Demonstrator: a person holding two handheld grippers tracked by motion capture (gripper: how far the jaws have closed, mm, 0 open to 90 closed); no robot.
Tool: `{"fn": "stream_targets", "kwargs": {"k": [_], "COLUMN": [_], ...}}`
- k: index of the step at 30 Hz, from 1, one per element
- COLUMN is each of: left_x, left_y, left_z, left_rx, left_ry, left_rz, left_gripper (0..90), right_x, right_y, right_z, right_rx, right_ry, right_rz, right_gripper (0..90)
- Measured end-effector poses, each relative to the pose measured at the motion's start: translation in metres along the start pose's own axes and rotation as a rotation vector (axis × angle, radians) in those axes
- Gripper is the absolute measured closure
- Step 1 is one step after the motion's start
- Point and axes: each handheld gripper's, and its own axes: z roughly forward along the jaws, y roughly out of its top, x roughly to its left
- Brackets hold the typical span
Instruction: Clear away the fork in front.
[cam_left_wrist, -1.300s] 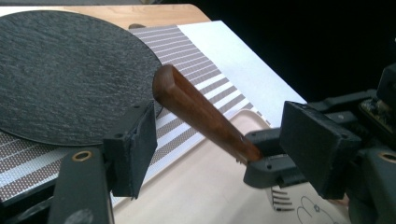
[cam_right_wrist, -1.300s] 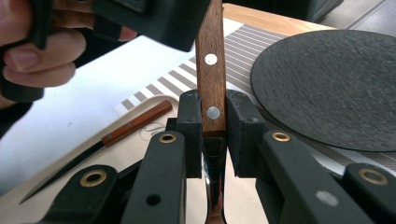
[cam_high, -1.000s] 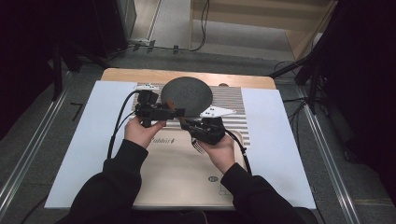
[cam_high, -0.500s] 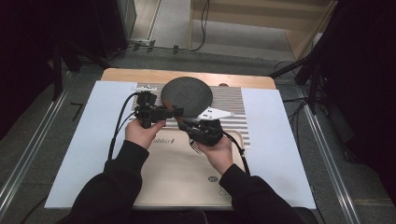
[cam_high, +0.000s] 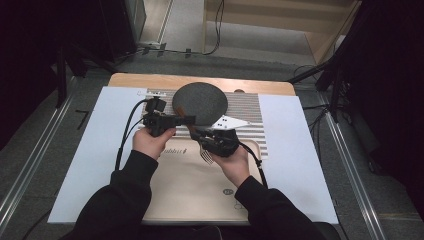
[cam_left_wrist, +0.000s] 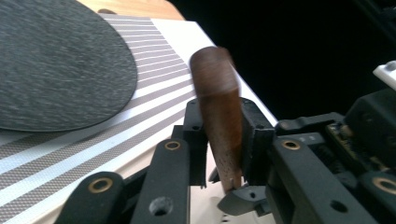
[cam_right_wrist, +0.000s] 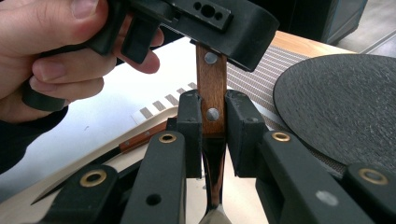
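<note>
Above the striped mat near the tabletop's far edge, wooden fork handle pinched in right claw, just clamped by left claw: loosen right only once left is firm

The fork, with a riveted brown wooden handle and what seemed metal tines, hung tilted at frame centre, just below the dark round mat.
</note>
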Motion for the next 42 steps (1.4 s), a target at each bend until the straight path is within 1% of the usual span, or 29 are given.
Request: {"fn": "stream_targets", "kwargs": {"k": [2, 5, 7, 8, 9, 10, 11, 12, 13, 15, 17, 21, 22, 24, 25, 29, 31, 35, 38, 42], "left_x": [-0.002, -0.003, -0.003, -0.003, -0.003, -0.002, -0.002, -0.001, -0.001, -0.001, 0.000, 0.001, 0.001, 0.000, 0.000, -0.002, -0.005, -0.008, -0.010, -0.012], "left_y": [0.000, 0.001, 0.001, 0.001, 0.001, 0.001, 0.001, 0.002, 0.002, 0.003, 0.004, 0.005, 0.006, 0.007, 0.007, 0.010, 0.010, 0.010, 0.008, 0.006], "left_z": [0.000, -0.002, -0.002, -0.003, -0.003, -0.003, -0.004, -0.006, -0.007, -0.009, -0.013, -0.019, -0.021, -0.024, -0.026, -0.032, -0.035, -0.039, -0.040, -0.041], "left_rx": [-0.002, 0.002, 0.002, 0.006, 0.008, 0.007, 0.003, 0.002, -0.010, -0.014, -0.012, -0.014, -0.013, -0.014, -0.013, 0.009, 0.019, 0.045, 0.065, 0.085], "left_ry": [-0.009, -0.017, -0.029, -0.022, -0.016, -0.017, -0.017, -0.013, -0.011, -0.002, 0.019, 0.030, 0.033, 0.039, 0.039, 0.026, 0.026, 0.008, 0.009, -0.008], "left_rz": [-0.001, 0.011, 0.007, 0.010, 0.014, 0.013, 0.008, 0.015, 0.012, 0.018, 0.028, 0.036, 0.043, 0.051, 0.059, 0.065, 0.086, 0.103, 0.115, 0.119], "left_gripper": [78.8, 79.2, 79.9, 80.4, 80.4, 80.4, 80.4, 80.4, 80.3, 80.3, 80.3, 80.2, 80.2, 80.2, 80.2, 80.2, 80.2, 80.2, 80.2, 80.2], "right_x": [0.001, 0.001, 0.002, 0.002, 0.002, 0.000, 0.000, -0.001, -0.001, -0.003, -0.004, -0.008, -0.009, -0.011, -0.011, -0.014, -0.015, -0.016, -0.018, -0.021], "right_y": [0.000, 0.001, 0.001, 0.002, 0.002, 0.003, 0.003, 0.004, 0.006, 0.007, 0.007, 0.006, 0.006, 0.005, 0.004, 0.003, 0.002, 0.000, -0.003, -0.007], "right_z": [0.000, -0.001, -0.002, -0.002, -0.001, -0.001, -0.001, -0.001, -0.001, -0.001, -0.001, -0.002, -0.003, -0.005, -0.006, -0.012, -0.014, -0.020, -0.025, -0.029], "right_rx": [-0.002, -0.009, -0.010, -0.007, -0.002, 0.003, 0.001, 0.001, 0.009, 0.026, 0.043, 0.097, 0.108, 0.120, 0.122, 0.132, 0.145, 0.171, 0.176, 0.193], "right_ry": [-0.004, -0.001, -0.005, -0.006, 0.006, 0.028, 0.037, 0.039, 0.044, 0.057, 0.065, 0.095, 0.102, 0.107, 0.101, 0.102, 0.104, 0.096, 0.099, 0.097], "right_rz": [-0.012, -0.025, -0.039, -0.042, -0.033, -0.027, -0.027, -0.029, -0.028, -0.020, -0.006, 0.019, 0.026, 0.030, 0.028, 0.033, 0.031, 0.016, 0.032, 0.049], "right_gripper": [75.1, 75.0, 74.5, 73.7, 71.8, 67.3, 63.0, 58.2, 54.9, 49.7, 46.7, 39.3, 37.8, 36.6, 36.6, 35.0, 32.1, 29.6, 28.8, 27.9]}}
